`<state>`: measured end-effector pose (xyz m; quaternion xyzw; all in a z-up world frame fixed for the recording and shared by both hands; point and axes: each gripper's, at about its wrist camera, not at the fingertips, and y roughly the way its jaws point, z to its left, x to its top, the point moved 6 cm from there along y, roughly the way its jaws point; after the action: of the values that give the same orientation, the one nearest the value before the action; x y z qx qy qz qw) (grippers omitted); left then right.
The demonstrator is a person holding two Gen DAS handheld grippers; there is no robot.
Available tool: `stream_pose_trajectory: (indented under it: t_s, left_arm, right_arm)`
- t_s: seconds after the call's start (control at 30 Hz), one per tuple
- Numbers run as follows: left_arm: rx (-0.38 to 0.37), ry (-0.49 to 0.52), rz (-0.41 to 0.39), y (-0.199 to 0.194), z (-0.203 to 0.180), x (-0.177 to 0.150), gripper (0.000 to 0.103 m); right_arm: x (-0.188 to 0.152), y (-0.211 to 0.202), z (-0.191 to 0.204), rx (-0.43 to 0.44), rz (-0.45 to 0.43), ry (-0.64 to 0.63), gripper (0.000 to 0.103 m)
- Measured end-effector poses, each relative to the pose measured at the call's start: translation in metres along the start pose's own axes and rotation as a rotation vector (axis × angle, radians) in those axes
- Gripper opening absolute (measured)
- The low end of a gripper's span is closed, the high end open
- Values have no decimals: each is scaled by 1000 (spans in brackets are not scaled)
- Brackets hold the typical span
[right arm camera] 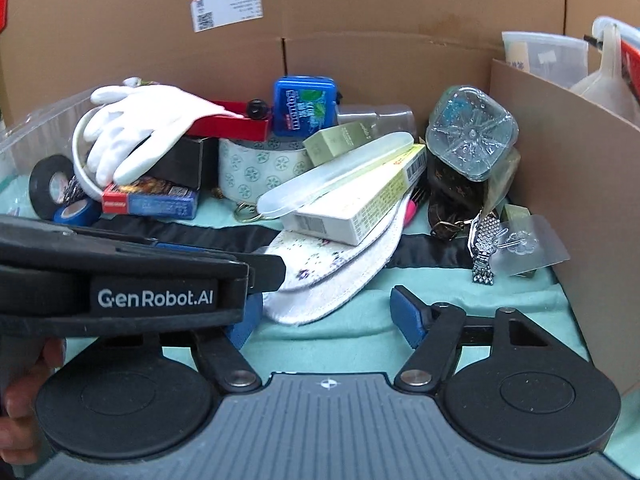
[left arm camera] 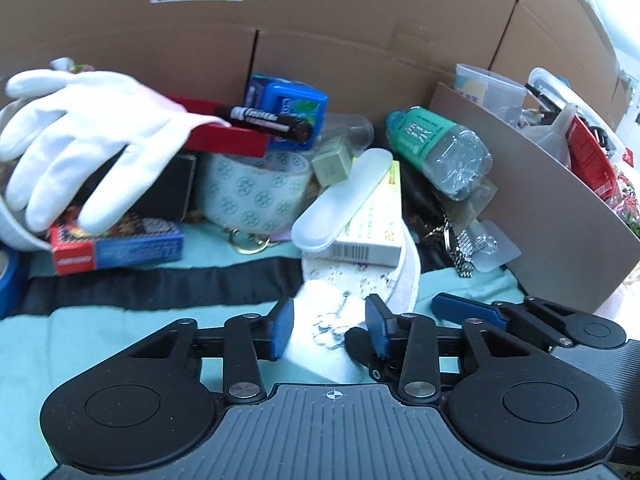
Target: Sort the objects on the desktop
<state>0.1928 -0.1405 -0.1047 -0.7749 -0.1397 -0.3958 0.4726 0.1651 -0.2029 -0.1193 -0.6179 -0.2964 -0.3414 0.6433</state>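
**Clutter heaped on a teal cloth, walled in by cardboard**

Brown cardboard walls the back and right edges of a teal cloth. A white glove, water bottle and white carton crowd the back. Both left gripper and right gripper are spread, straddling a quilted pad unpinched.

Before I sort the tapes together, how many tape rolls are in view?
3: a black roll at far left, a small blue roll touching it in front, and a wide patterned roll under the red box. The clutter may hide more.
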Motion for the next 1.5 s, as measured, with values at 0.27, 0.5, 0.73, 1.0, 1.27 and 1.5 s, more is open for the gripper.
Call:
stream_pose_trajectory:
  t_s: [0.27, 0.5, 0.73, 1.0, 1.27, 1.5]
  left_arm:
    - [-28, 26, 1, 19, -5, 11, 10]
    - [-43, 8, 8, 11, -2, 7, 0]
    - [17, -58, 3, -12, 22, -4, 0]
    - [21, -101, -11, -55, 35, -23, 0]
    - [22, -90, -8, -104, 39, -48, 0]
    - [52, -46, 7, -123, 39, -76, 29]
  right_arm:
    - [6, 10, -8, 41, 1, 40, 61]
    - [6, 3, -9, 17, -18, 37, 27]
    - [3, -10, -8, 35, -26, 63, 13]
    - [-3, -47, 12, 73, -57, 25, 10]
    - [-18, -96, 21, 107, -56, -5, 7]
    - [-35, -104, 17, 71, -22, 1, 12]
